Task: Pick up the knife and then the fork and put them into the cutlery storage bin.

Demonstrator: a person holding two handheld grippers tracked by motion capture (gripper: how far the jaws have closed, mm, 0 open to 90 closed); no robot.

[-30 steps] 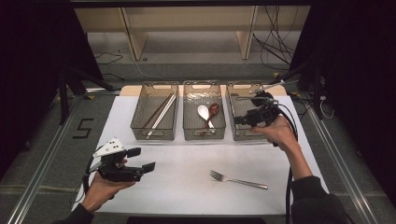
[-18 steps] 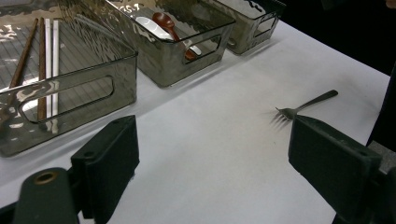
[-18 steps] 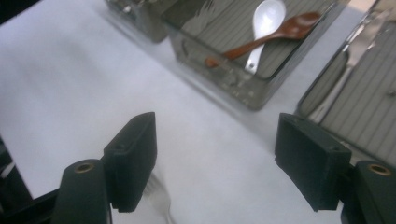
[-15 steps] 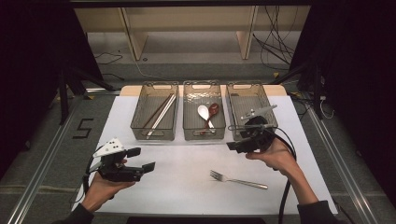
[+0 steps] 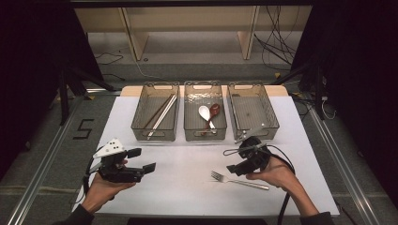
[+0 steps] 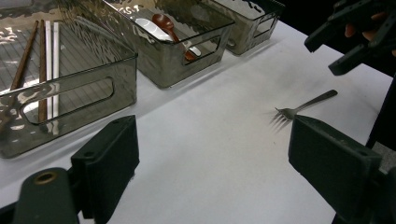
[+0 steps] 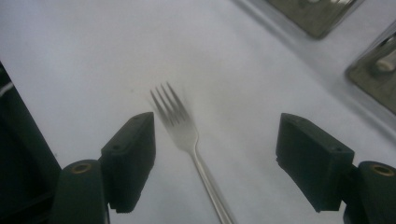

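The fork lay flat on the surface, prongs pointing left, handle right. The right tongs hung just above it, jaws wide apart. The left tongs were apart too.

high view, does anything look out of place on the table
Yes: the fork lies loose on the white table, outside the three bins. The chopsticks and spoons sit in theirs, while the right bin appears empty.

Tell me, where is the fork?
In the high view, the fork lies on the white table, front right, just under the right gripper.
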